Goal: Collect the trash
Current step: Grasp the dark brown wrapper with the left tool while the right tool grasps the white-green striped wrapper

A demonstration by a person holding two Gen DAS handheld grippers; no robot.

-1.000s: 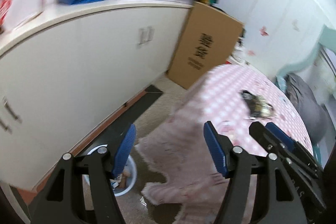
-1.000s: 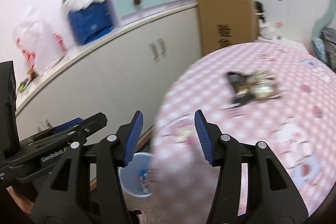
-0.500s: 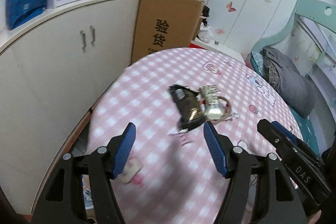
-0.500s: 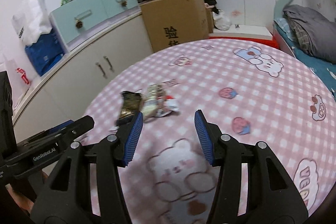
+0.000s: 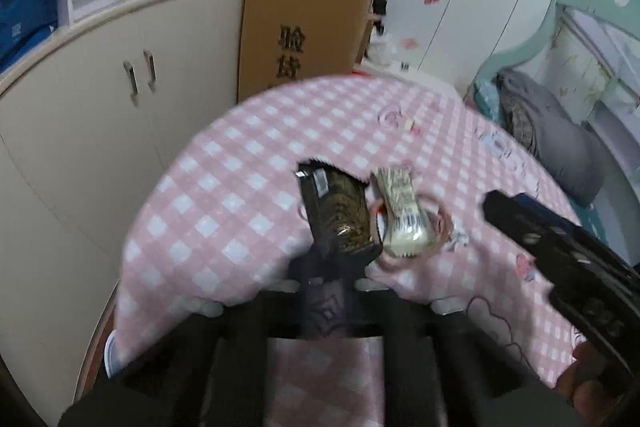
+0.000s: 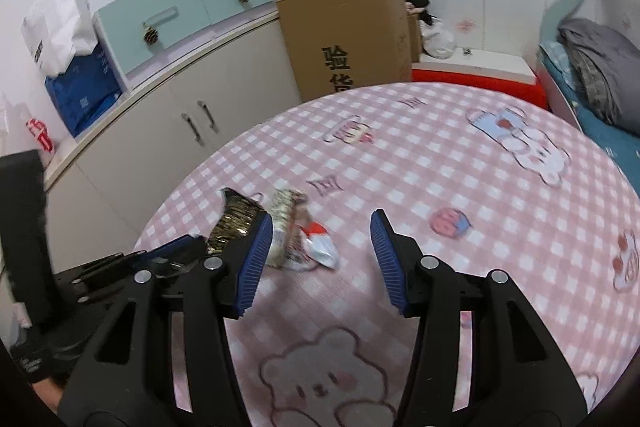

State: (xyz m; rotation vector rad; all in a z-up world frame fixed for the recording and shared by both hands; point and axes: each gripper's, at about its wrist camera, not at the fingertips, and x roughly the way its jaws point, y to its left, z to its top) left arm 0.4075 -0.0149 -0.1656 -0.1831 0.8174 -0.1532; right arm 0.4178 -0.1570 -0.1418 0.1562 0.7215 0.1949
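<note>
**Ana:** Both grippers have swung from the cabinet side over onto the table (image 6: 460,187), and the wrappers, far ahead a second ago, now lie right at the fingertips.

**Ben:** Where is the trash exactly?

**Ana:** Near the table's left edge, the side facing the cabinet (image 6: 224,95). A dark wrapper (image 5: 340,215) with gold print lies flat on the pink checked cloth, a pale wrapper (image 5: 400,219) touches its right side, and a crumpled red and white scrap (image 6: 320,247) sits just right of that.

**Ben:** And the left gripper (image 5: 328,263)?

**Ana:** Its jaws are closing, badly blurred in its own view, and the tips have come together at the dark wrapper's near end. Whether the pads actually pinch it I cannot tell (the blur swallows the contact).

**Ben:** The right gripper (image 6: 320,259)?

**Ana:** Jaws apart, nothing clamped. It hovers over the table with the scrap and part of the pale wrapper showing in the gap; its left finger (image 6: 256,263) overlaps the pale wrapper in the picture.

**Ben:** Anything beyond the table?

**Ana:** A cardboard box (image 6: 352,39) stands past the far edge, beside the cabinet.
</note>
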